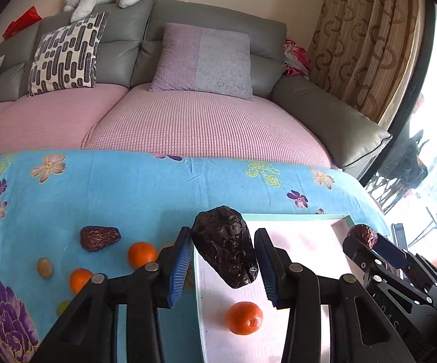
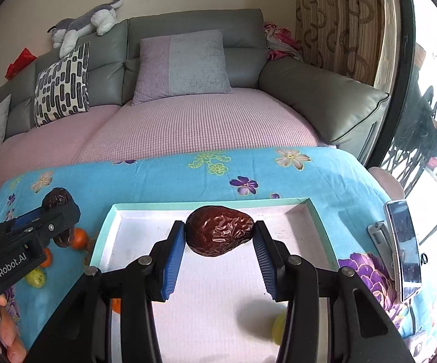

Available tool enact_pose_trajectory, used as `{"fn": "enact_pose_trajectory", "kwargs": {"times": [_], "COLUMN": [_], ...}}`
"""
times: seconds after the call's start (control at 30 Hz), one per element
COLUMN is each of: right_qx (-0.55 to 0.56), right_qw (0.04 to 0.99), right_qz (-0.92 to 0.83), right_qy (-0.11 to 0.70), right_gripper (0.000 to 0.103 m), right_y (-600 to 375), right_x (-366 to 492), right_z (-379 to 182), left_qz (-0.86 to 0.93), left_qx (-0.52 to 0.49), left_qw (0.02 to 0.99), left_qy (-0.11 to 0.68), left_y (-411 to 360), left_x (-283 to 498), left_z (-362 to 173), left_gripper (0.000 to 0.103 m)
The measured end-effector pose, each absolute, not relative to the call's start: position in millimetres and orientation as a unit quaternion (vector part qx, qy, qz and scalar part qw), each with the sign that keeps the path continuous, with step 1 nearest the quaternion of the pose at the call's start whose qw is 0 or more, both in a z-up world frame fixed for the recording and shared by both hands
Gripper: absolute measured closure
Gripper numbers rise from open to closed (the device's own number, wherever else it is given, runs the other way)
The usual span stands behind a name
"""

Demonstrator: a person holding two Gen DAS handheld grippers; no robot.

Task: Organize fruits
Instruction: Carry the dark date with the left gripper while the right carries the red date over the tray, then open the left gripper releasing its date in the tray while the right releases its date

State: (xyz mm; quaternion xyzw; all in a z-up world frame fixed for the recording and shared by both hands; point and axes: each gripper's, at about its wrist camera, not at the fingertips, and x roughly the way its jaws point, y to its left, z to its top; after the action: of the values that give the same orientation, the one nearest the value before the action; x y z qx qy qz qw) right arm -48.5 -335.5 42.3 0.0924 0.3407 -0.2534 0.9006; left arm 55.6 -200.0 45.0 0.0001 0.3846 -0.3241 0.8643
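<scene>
Left wrist view: left gripper (image 1: pixel 224 257) grips a date (image 1: pixel 223 249) over the tray (image 1: pixel 297 216); right gripper (image 2: pixel 220 237) clamps another date (image 2: pixel 220 230) above it. One orange (image 1: pixel 244 317) lies in the tray. Left on the cloth (image 1: pixel 112 187): a date (image 1: pixel 99 238), two oranges (image 1: pixel 141 254), small fruits. Judged early stage.

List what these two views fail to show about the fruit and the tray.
- Tray: its near edge is cut off by the frame bottom in both views.
- Yellow-green fruit in the tray, right wrist view: half hidden behind the right gripper, kind unclear.
- Yellowish fruit on the cloth, left wrist view: mostly hidden by the left gripper.
- Phone: screen dark, nothing readable.
</scene>
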Motion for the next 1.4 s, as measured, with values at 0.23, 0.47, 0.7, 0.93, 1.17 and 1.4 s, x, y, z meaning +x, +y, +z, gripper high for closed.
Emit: {"fn": "enact_pose_trajectory", "kwargs": {"times": [0.23,0.47,0.7,0.93,1.17,1.4], "right_qx": [0.115,0.141,0.137,0.123,0.120,0.117], "right_qw": [0.878,0.852,0.847,0.842,0.842,0.835], "right_qz": [-0.278,-0.279,-0.278,-0.275,-0.276,-0.279], "right_qy": [0.372,0.419,0.433,0.448,0.448,0.459], "right_gripper": [0.055,0.055,0.055,0.055,0.055,0.055], "right_y": [-364,-375,-372,-369,-368,-367], "right_x": [-55,-47,-43,-37,-38,-36], "right_z": [16,-17,-24,-29,-30,-33], "left_qz": [-0.338,-0.325,-0.324,-0.322,-0.321,-0.316], "left_qx": [0.036,0.055,0.064,0.075,0.084,0.083], "left_qw": [0.847,0.834,0.825,0.818,0.817,0.821], "left_qy": [0.407,0.443,0.459,0.470,0.471,0.469], "left_y": [-229,-237,-241,-246,-247,-241], "left_x": [51,56,56,54,51,51], "left_z": [19,-8,-22,-30,-30,-24], "left_gripper": [0.058,0.058,0.058,0.058,0.058,0.057]}}
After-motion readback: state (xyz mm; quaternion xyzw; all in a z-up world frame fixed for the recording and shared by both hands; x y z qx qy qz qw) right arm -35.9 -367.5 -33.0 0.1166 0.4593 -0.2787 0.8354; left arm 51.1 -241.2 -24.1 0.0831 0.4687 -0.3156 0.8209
